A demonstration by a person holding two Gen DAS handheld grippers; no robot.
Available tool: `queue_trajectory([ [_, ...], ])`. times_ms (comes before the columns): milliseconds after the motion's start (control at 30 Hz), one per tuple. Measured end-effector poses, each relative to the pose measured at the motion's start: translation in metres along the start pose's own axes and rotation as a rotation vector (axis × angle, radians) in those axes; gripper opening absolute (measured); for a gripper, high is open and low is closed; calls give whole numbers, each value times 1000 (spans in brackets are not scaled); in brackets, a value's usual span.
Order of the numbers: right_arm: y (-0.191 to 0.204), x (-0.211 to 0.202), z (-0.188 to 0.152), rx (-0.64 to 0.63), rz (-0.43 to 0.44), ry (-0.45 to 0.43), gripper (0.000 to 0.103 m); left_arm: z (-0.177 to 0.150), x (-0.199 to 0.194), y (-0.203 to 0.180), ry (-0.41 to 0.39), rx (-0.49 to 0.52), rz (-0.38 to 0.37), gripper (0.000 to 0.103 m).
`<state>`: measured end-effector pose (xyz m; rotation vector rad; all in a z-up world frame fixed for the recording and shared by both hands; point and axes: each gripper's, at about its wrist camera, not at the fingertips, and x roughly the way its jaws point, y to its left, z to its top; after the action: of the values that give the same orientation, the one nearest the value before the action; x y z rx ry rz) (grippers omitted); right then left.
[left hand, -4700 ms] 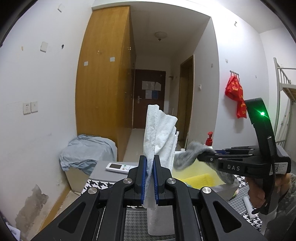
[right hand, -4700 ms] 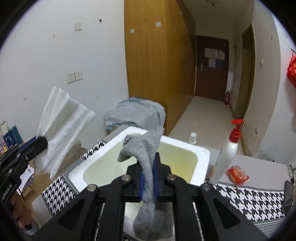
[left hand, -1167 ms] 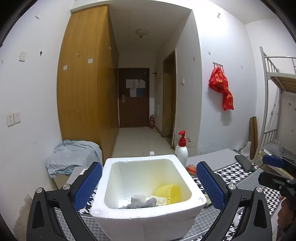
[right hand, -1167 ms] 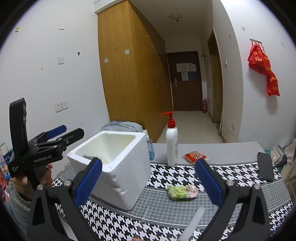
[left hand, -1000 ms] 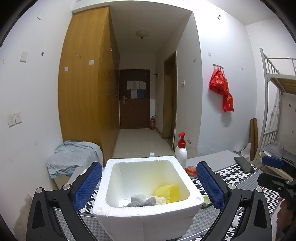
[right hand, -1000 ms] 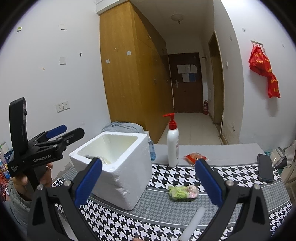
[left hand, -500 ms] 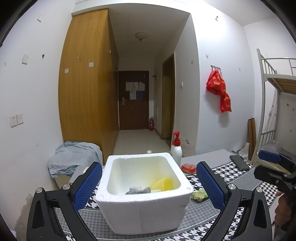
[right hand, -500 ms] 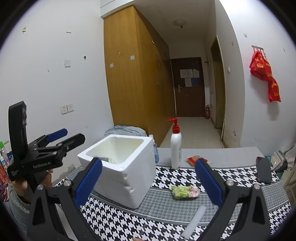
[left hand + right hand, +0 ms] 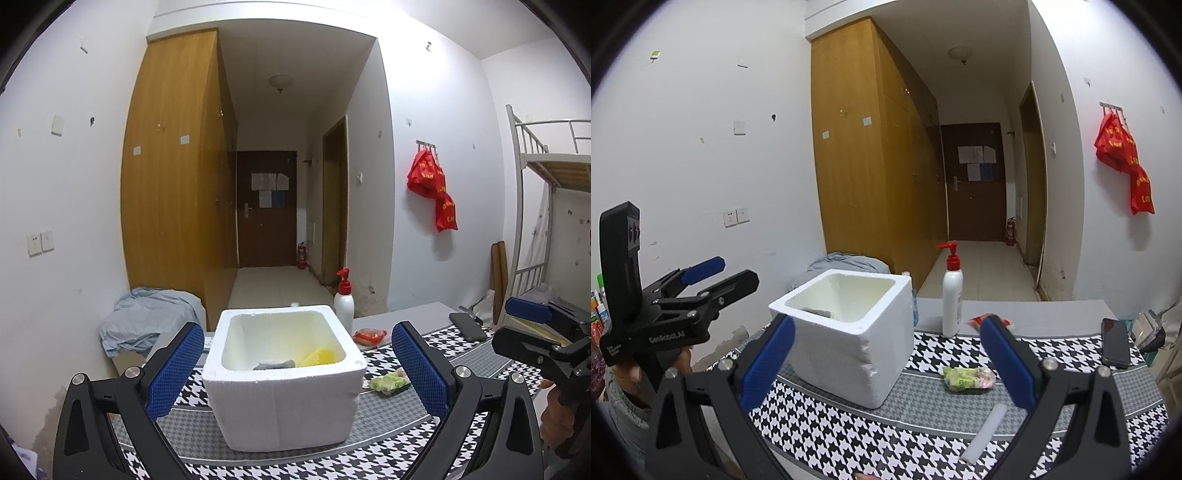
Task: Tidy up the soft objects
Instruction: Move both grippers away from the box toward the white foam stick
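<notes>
A white foam box [image 9: 284, 410] [image 9: 849, 343] stands on the houndstooth table. Inside it lie a grey sock [image 9: 274, 364] and a yellow sponge [image 9: 320, 357]; from the right wrist view only a grey scrap [image 9: 817, 312] shows over the rim. My left gripper [image 9: 295, 373] is open, held back from the box with the box framed between its blue pads. My right gripper [image 9: 886, 362] is open too, off to the box's right and nearer than it. Each gripper appears in the other's view: the right one [image 9: 532, 332], the left one [image 9: 716, 275].
On the table right of the box: a white pump bottle with a red top [image 9: 952, 291], a red snack packet [image 9: 369, 335], a green wrapped packet [image 9: 967, 377], a white stick [image 9: 984, 437] and a black phone [image 9: 1114, 342]. A grey-blue cloth heap [image 9: 147, 321] lies behind.
Earlier the left gripper held a white cloth and the right a grey sock; both are now open and empty. Over the last second both grippers have drawn back from the box.
</notes>
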<state>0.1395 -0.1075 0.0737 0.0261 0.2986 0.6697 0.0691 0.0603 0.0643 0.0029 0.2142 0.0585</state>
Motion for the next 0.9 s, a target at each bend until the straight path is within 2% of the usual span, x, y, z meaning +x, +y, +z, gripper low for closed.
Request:
queue_trajectory([
  [367,5,-18,-6,-19,0,-18,102,-8,-20,-9,-15,-18,-17,102],
  [900,-3,-31,-26,-14,-26,-31,102,-32,-18,-14,-15,-45,-31,102],
])
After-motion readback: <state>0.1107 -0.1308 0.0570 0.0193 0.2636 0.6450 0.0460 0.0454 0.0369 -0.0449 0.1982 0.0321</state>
